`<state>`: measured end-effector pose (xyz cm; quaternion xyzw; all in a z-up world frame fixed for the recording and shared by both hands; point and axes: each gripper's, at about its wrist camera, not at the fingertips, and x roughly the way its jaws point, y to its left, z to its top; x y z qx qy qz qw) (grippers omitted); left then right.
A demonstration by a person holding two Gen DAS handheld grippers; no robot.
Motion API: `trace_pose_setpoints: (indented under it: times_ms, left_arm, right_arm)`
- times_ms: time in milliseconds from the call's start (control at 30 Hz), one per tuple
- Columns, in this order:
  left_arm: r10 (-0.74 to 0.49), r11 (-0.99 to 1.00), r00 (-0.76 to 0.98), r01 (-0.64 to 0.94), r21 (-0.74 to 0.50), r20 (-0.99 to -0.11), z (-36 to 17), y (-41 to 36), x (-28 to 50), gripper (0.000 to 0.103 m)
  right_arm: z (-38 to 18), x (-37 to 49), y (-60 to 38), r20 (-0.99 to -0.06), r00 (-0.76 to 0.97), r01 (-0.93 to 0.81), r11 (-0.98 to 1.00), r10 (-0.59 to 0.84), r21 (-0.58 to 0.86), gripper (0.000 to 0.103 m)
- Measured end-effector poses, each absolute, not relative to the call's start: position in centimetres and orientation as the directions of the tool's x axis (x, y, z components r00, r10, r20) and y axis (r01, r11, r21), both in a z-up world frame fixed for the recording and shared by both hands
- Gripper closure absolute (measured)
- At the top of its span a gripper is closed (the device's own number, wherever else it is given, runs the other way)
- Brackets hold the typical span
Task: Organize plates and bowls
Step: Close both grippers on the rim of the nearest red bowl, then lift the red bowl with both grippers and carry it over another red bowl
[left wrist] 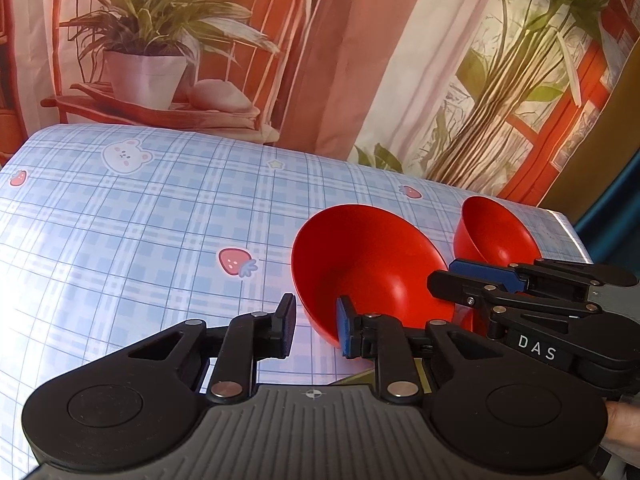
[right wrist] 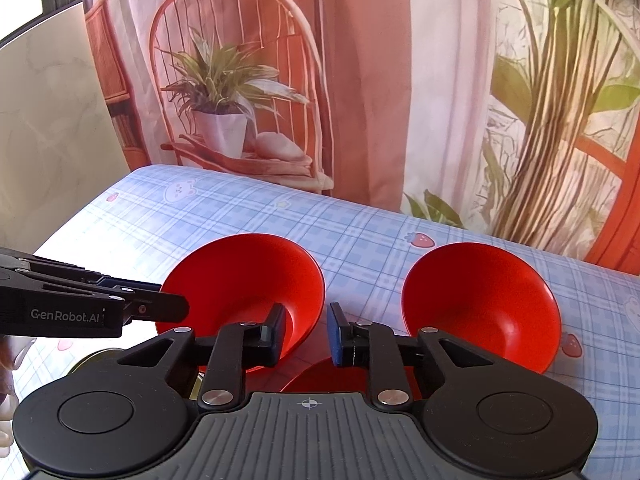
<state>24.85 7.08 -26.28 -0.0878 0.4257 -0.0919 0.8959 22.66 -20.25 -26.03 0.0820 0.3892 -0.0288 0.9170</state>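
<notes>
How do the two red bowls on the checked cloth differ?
The left red bowl has its rim clamped on two sides, by the left gripper and the right gripper; the right red bowl stands free, untouched. The left red bowl lies directly before both grippers, the right red bowl off to the side. Both are plain red, empty and similar in shape.

Two handheld grippers side by side, both angled downward.
Left gripper [left wrist: 316, 330] and right gripper [right wrist: 306, 334] each narrowed to a slim gap, clamped on opposite rims of one red bowl [right wrist: 240, 276], one pad inside, one outside. Bare fingers [left wrist: 624, 420] just visible behind the left gripper's body.
</notes>
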Motion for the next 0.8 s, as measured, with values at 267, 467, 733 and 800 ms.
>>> trace_pose_setpoints:
  times_ms: [267,467,733,800]
  left_arm:
    - [-0.243,0.966,0.627,0.085,-0.245,-0.740,-26.4,6.9,24.7,0.086]
    - [-0.233,0.970,0.656,0.099,-0.224,-0.718,-24.8,6.4,24.0,0.086]
    - [-0.241,0.970,0.682,0.139,-0.201,-0.690,-22.1,4.7,22.5,0.085]
    - [-0.244,0.969,0.686,0.148,-0.198,-0.686,-21.5,4.2,22.0,0.085]
  right_arm:
    - [-26.4,22.6,-20.4,-0.725,0.688,0.133,0.978,0.024,0.158,0.088]
    - [-25.0,21.9,-20.5,-0.697,0.716,0.133,0.978,0.018,0.162,0.088]
    - [-22.5,20.0,-21.1,-0.664,0.747,0.147,0.976,-0.003,0.161,0.088]
    - [-21.9,19.3,-21.2,-0.656,0.755,0.151,0.975,-0.009,0.161,0.088]
